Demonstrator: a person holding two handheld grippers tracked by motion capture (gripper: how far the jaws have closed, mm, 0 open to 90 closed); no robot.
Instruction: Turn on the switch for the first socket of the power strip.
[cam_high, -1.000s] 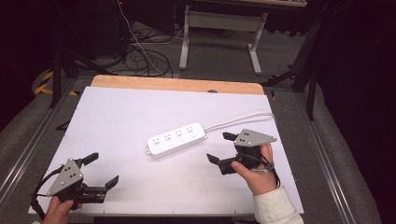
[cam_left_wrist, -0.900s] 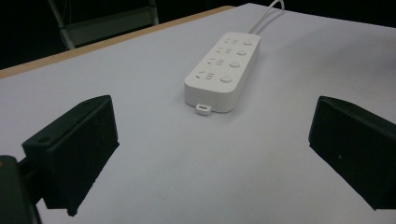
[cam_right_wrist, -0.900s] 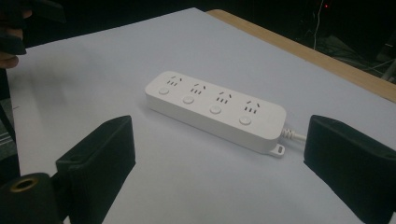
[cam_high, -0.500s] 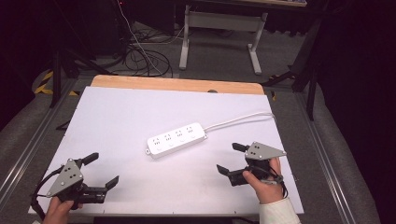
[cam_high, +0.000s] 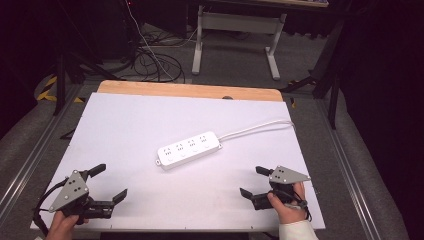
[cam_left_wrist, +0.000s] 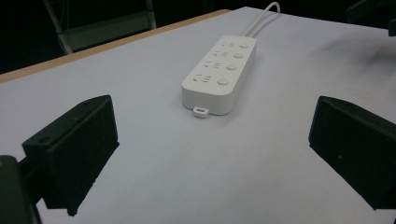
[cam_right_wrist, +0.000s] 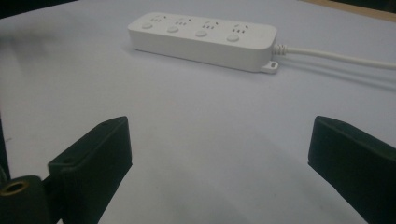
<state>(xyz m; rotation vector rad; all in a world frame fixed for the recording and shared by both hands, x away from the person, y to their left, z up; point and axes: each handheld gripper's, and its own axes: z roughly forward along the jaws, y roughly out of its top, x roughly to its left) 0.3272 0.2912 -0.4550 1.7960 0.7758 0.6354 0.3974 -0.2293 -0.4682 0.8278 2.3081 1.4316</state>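
i see a white table top (cam_high: 125, 130) with a bare wooden strip along its far edge, wide open room on every side of the one thing on it. a white power strip (cam_high: 189, 149) lies flat at the centre of the frame, its cord (cam_high: 255, 127) running toward the upper right edge. my left gripper (cam_high: 110, 182) sits at the lower left, jaws spread wide, holding nothing. my right gripper (cam_high: 252, 181) sits at the lower right, also spread and empty. both are well apart from the strip. beyond the table, a grey floor, loose cables (cam_high: 155, 62) and a desk frame (cam_high: 235, 25) in a dark room.
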